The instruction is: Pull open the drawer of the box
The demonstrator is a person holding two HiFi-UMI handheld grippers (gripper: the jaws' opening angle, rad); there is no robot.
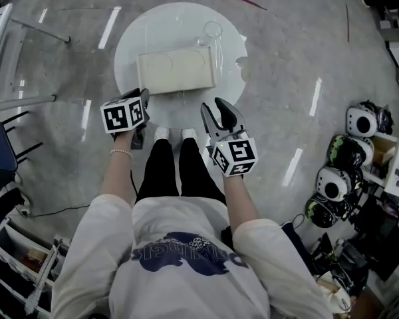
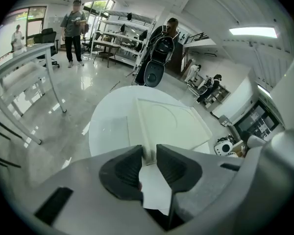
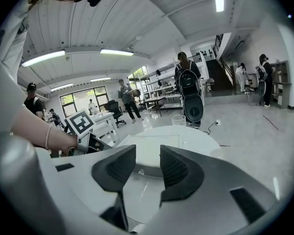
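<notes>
White sleeves [image 1: 86, 244] reach forward to two grippers held over the near rim of a round table [image 1: 136, 42].

Left gripper [image 1: 142, 98]: jaws parted by a narrow gap, nothing held. The near-left corner of the box [image 1: 176, 70] sits in line with the gap, just beyond the tips.

Right gripper [image 1: 211, 106]: jaws parted somewhat wider, empty, aimed at the near face of the box from a little further back.

Box: middle of the table, long axis running left to right across the person, one long face turned toward both grippers. The right gripper view shows a small knob [image 3: 139, 172] on that face, probably the drawer pull. The left gripper is nearer the box, with the knob off to its right. The pull is judged to run toward the person.

Materials: box cream, matt, a low slab with rounded corners. Table white, glossy. Pads [image 3: 115, 173] black and ribbed. A clear cup [image 1: 213, 30] stands by the far-right corner.
</notes>
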